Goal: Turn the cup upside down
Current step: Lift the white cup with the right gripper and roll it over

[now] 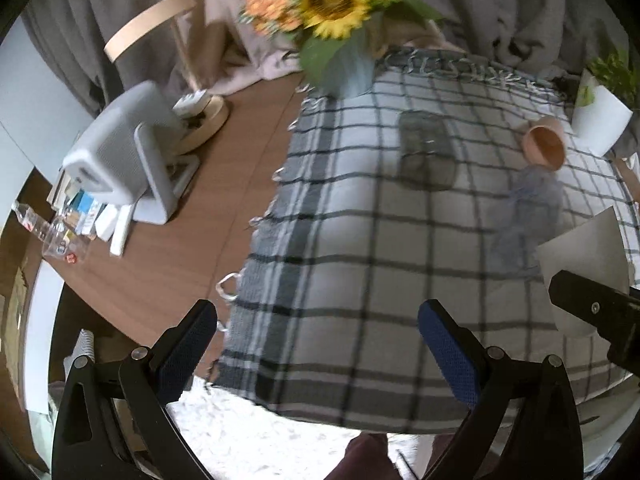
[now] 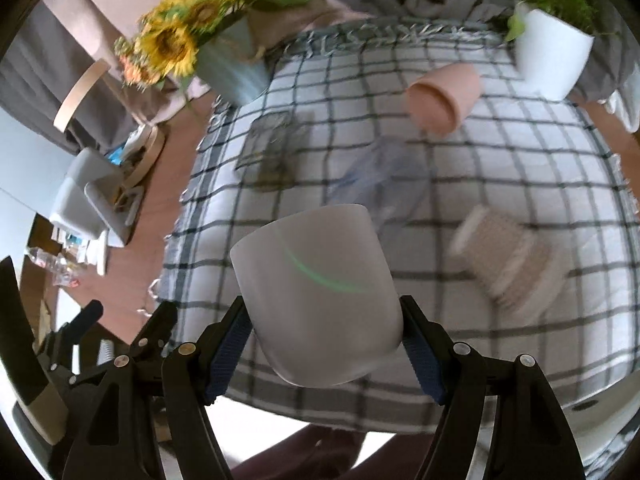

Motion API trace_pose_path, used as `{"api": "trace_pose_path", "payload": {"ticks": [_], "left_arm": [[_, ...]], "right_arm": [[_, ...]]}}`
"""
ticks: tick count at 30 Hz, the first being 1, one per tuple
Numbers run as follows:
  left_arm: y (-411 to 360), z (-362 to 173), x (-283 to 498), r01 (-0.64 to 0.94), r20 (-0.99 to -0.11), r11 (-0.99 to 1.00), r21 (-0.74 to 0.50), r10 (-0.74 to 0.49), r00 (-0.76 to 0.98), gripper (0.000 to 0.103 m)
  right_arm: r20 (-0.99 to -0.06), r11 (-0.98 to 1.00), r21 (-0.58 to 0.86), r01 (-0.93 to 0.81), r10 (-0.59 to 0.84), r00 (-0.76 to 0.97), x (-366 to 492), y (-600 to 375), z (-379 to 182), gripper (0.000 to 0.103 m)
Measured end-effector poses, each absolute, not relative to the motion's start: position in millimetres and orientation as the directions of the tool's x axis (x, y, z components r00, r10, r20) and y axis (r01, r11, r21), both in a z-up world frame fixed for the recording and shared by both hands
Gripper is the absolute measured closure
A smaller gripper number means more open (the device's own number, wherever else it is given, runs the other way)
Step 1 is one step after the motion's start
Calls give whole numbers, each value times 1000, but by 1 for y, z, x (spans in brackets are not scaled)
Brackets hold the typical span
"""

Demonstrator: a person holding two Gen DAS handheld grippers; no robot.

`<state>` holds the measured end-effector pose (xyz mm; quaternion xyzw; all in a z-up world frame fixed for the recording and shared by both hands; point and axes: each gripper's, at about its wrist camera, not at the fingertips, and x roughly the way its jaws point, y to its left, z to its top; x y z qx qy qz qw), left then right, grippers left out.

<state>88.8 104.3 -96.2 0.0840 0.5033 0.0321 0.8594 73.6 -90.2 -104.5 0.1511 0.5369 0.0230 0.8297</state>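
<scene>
White cup [image 2: 320, 300], matte, plain — held by right gripper [image 2: 326, 336], fingers pinching its sides low on the body, blue pads against both walls. Cup hangs in air above near edge of checked cloth [image 2: 500, 168]; not touching it. Which end faces the camera: can't tell for sure, motion blur; reads as the closed base turned up/away w/ the wider end toward the gripper.

Left gripper [image 1: 318, 344] — fingers spread wide, nothing between them, hovering over cloth's near-left part. Not engaged.

Other items on worktop:
- pink cup [image 2: 442, 96], lying on its side, far right, near white planter [image 2: 552, 60]
- patterned cup [image 2: 508, 264], on its side, right of held cup, well apart
- clear plastic item [image 2: 380, 176], mid-cloth, blurred
- dark flat item [image 2: 276, 156], left of centre
- sunflower vase [image 2: 232, 64], far-left corner

Step (est.): mid-flip or carrying to set-down.

Risks:
- smooth tapered wall + low pinch → cup may slide out of pads during wrist turn.
- soft cloth, poss. wrinkled → rim may land uneven, cup tips.
- set-down too near worktop edge → falls to floor.
- swing to the right → could knock patterned cup.
</scene>
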Motion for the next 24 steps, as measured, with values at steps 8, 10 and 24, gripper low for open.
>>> {"api": "trace_pose_path", "payload": {"ticks": [8, 10, 24], "left_arm": [[152, -112, 97, -8, -878, 982, 190, 173, 446, 0], [161, -116, 99, -9, -878, 979, 204, 187, 440, 0], [191, -139, 112, 30, -896, 967, 254, 224, 384, 0]], "right_arm": [[-901, 921, 346, 180, 272, 338, 94, -50, -138, 30], [-908, 910, 359, 209, 289, 304, 99, -43, -152, 30], [-919, 854, 393, 342, 352, 179, 107, -14, -200, 30]]}}
